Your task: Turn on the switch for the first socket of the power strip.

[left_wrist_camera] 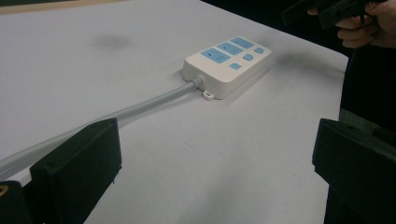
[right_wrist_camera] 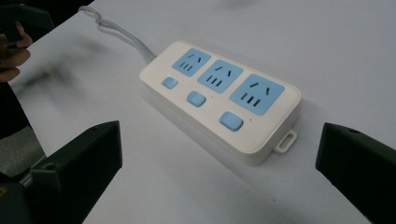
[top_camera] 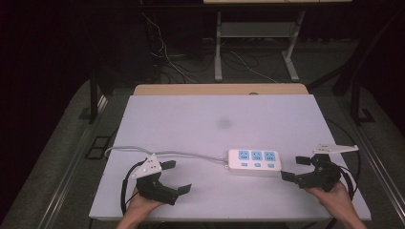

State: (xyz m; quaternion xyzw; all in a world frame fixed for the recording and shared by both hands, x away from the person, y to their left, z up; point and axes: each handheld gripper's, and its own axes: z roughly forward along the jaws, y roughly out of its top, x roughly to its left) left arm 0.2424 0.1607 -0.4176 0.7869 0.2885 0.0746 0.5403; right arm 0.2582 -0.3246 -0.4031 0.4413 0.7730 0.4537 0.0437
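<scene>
Two hand-held grippers flank a white power strip on a white table

Nearest the person, the left gripper (top_camera: 176,176) and the right gripper (top_camera: 295,168) both stand released, jaws spread wide, grasping nothing. Between them, closer to the right one, the power strip (top_camera: 254,161) lies flat on the table (top_camera: 215,114), three blue sockets and three blue buttons facing up. Its grey cable (top_camera: 191,154) trails left past the left gripper. Farther off, a dark smudge (top_camera: 223,123) marks the tabletop

Dark room surrounding white table (top_camera: 191,119); metal stand legs (top_camera: 218,47) and loose cables (top_camera: 167,57) lying on grey floor (top_camera: 62,157) behind.
</scene>
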